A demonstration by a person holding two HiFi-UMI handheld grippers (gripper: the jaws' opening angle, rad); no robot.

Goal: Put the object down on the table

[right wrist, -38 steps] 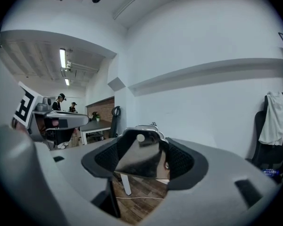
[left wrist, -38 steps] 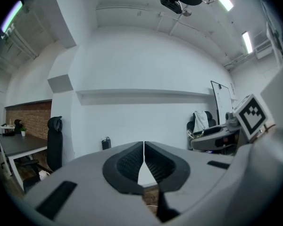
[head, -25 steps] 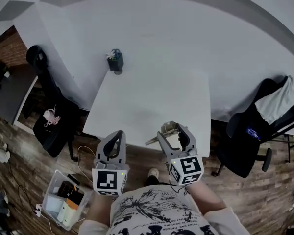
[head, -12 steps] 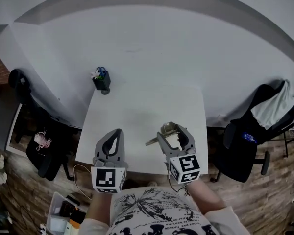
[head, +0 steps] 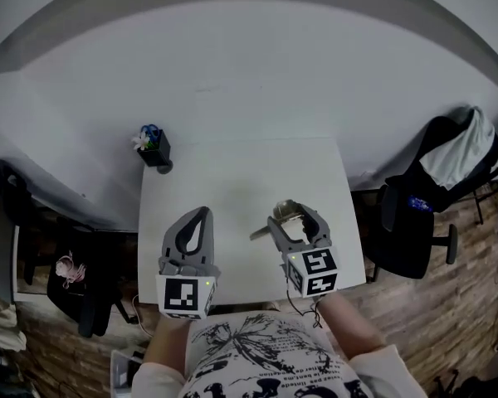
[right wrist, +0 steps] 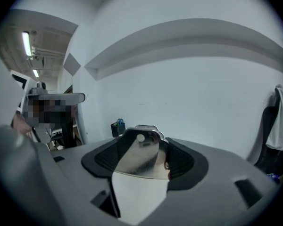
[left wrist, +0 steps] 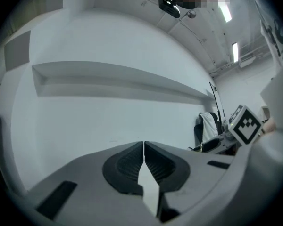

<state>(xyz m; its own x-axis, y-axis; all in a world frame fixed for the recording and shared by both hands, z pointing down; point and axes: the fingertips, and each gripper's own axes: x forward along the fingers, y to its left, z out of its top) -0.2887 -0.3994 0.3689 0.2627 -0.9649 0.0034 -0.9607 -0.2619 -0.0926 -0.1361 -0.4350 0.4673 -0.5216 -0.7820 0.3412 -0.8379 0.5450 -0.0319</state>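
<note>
A shiny metal tool (right wrist: 140,157) with a round rivet sits between my right gripper's (right wrist: 142,150) ribbed pads, which are shut on it. In the head view that right gripper (head: 295,220) hovers over the near right part of the white table (head: 232,172), and the metal tool (head: 266,231) sticks out of it to the left. My left gripper (head: 201,215) hangs over the near left part of the table. Seen in its own view, the left gripper (left wrist: 144,147) has its jaws pressed together with nothing between them.
A dark pen holder (head: 155,149) with scissors stands at the table's far left corner and also shows as a pen holder (right wrist: 119,127) in the right gripper view. A black office chair (head: 423,214) with a pale garment stands right of the table, a white wall behind it.
Both grippers have moved forward from the table's near edge to over its top. The view has shifted so the table sits closer. The right gripper's hold on the metal tool is unchanged.
</note>
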